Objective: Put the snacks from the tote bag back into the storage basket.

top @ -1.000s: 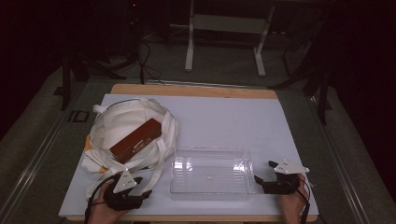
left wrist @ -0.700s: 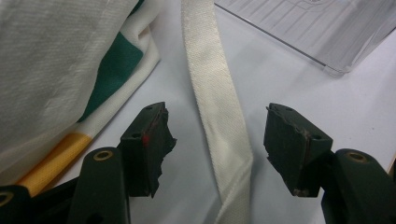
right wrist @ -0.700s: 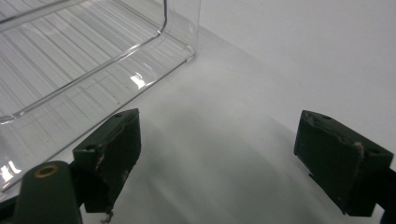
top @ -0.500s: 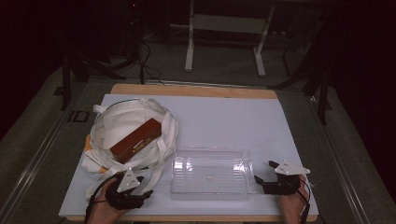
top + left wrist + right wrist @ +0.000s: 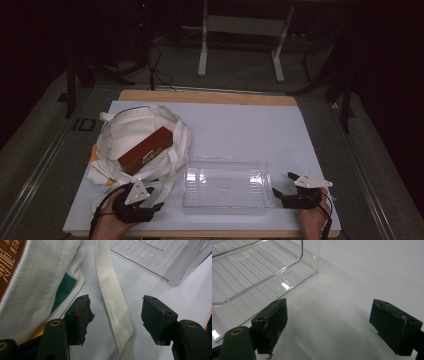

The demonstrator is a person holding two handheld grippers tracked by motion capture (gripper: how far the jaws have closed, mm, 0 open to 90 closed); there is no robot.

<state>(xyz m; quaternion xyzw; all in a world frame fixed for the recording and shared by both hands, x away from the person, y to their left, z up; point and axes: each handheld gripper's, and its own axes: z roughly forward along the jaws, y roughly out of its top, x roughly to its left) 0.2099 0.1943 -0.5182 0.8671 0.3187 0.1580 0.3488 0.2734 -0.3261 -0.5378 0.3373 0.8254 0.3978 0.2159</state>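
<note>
Two hand-held grippers are poised at the near edge of a white table, a cloth bag to the left and a clear tray in the middle.

At the left, a cream canvas tote bag (image 5: 142, 142) lies slumped with a brown rectangular carton (image 5: 145, 150) resting in its open mouth. The left gripper (image 5: 116, 312) is held partly open with the bag's flat cream strap (image 5: 112, 302) lying loose between its jaws, touched by neither pad. A sound grip would probably be made by centring the strap between the pads before closing, so that it is not pinched at one edge. In the middle sits an empty clear plastic rectangular tray (image 5: 226, 187). At the right, the right gripper (image 5: 328, 322) is held wide open and empty, just beside the tray's corner, above the white table surface (image 5: 250, 130).
</note>
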